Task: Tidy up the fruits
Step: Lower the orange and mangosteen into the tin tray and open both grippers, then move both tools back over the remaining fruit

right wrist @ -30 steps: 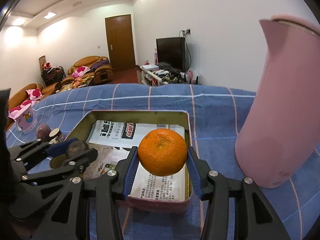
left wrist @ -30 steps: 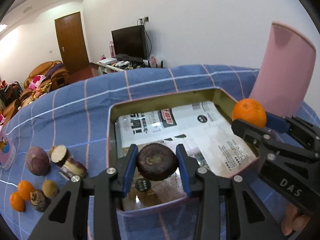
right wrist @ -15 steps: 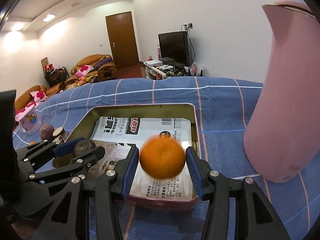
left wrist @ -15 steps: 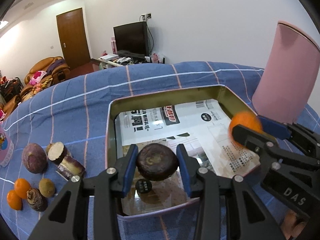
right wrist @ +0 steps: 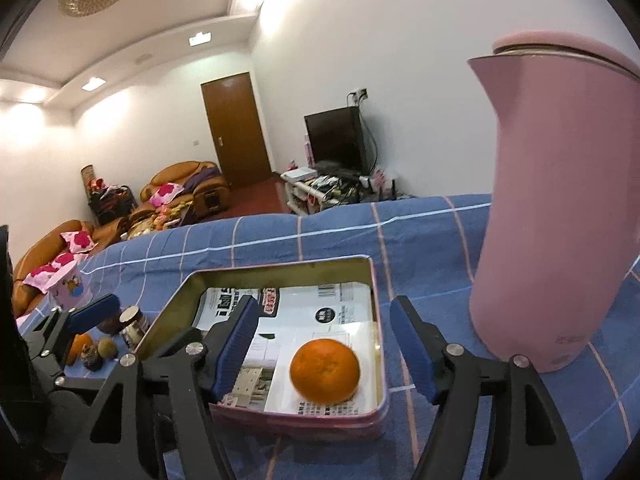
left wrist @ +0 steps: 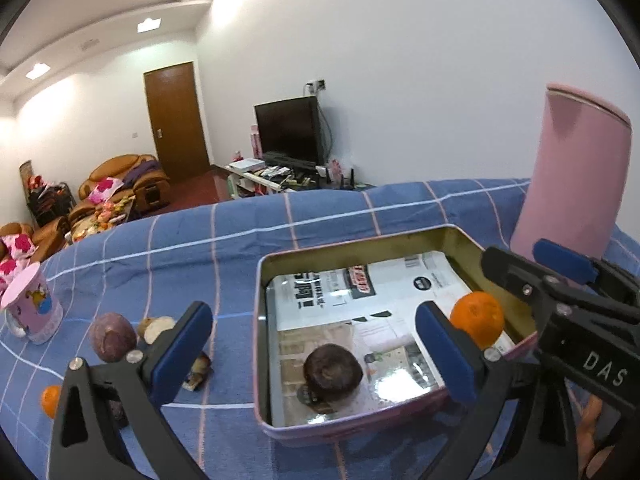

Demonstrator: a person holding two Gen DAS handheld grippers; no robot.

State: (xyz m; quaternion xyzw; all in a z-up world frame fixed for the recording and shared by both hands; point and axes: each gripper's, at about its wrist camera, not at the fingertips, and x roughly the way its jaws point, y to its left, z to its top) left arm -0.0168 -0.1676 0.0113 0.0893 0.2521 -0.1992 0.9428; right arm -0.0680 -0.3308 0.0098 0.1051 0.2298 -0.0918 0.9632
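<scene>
Loose fruit (left wrist: 112, 342) lies on the blue checked cloth (left wrist: 192, 248), left of the tin (left wrist: 260, 320). Left gripper (left wrist: 316, 348): fingers have just been opening, now spread wide, nothing gripped; dark round fruit (left wrist: 333, 368) rests on the paper lining the tin's near part. Right gripper (right wrist: 324, 344): fingers have just been opening, apart and clear of the orange (right wrist: 325, 372), which sits in the tin's right near corner. Pink jug (right wrist: 560, 216) stands right of the tin.

Both tongs tilt downward, side by side. The left tongs (left wrist: 316, 350) gape wide, just opened; the right tongs (right wrist: 324, 344) have parted too, holding nothing.
</scene>
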